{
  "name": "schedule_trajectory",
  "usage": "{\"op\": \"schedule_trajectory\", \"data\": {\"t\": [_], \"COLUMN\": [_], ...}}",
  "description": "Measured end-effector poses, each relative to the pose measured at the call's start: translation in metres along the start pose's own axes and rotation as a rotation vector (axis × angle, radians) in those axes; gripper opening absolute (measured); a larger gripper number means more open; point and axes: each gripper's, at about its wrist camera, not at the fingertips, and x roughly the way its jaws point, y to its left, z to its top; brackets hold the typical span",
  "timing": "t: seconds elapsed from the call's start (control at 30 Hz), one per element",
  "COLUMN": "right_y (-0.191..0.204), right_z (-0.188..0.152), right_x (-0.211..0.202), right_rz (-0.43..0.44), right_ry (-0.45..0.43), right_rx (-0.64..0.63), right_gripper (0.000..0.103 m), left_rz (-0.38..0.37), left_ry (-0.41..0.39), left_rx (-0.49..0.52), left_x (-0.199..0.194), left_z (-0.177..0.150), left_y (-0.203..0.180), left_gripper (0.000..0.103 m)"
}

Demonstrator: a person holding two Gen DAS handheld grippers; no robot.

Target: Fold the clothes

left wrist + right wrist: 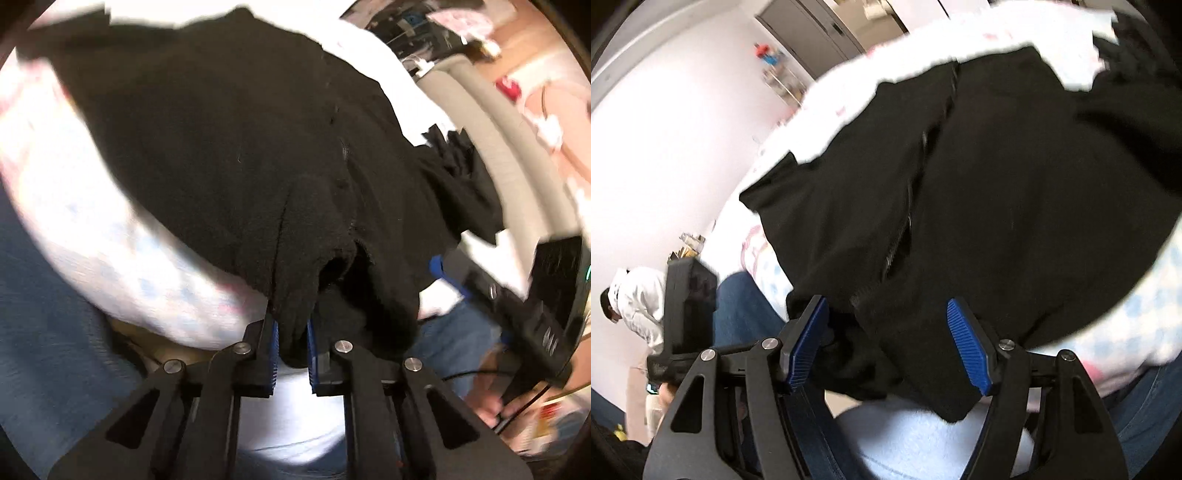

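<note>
On the patterned bed (110,258) a black jacket (240,147) lay unfolded; the left hand-held gripper (291,343) pinched its hem, the right hand-held gripper (886,343) gaped wide beside it.

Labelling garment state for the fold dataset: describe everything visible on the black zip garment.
The black garment looks like soft, fuzzy fleece, with a zipper running down its front, partly open near the bottom. It lies spread over a white patterned bedspread, its near hem bunched and hanging over the edge. The left tongs are shut on a fold of that hem. The right tongs stand open, with the hem between the blue pads but not pressed.
</note>
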Motion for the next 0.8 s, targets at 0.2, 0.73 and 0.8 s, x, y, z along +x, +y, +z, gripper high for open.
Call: {"op": "schedule_trajectory", "data": {"t": [0.2, 0.73, 0.8], "right_y": [0.034, -0.032, -0.033], "right_z": [0.008, 0.017, 0.013], "right_x": [0.007, 0.02, 0.03], "right_rz": [-0.056, -0.135, -0.136], "right_ry": [0.037, 0.057, 0.086], "right_rx": [-0.107, 0.12, 0.11], "right_gripper": [0.07, 0.072, 0.072], "left_rz": [0.131, -0.062, -0.056], "left_ry": [0.164, -0.055, 0.0], "left_rx": [-0.091, 0.107, 0.117], "left_x": [0.031, -0.02, 0.001], "left_z": [-0.002, 0.053, 0.061], "left_y": [0.017, 0.004, 0.018], "left_gripper": [0.01, 0.021, 0.021]}}
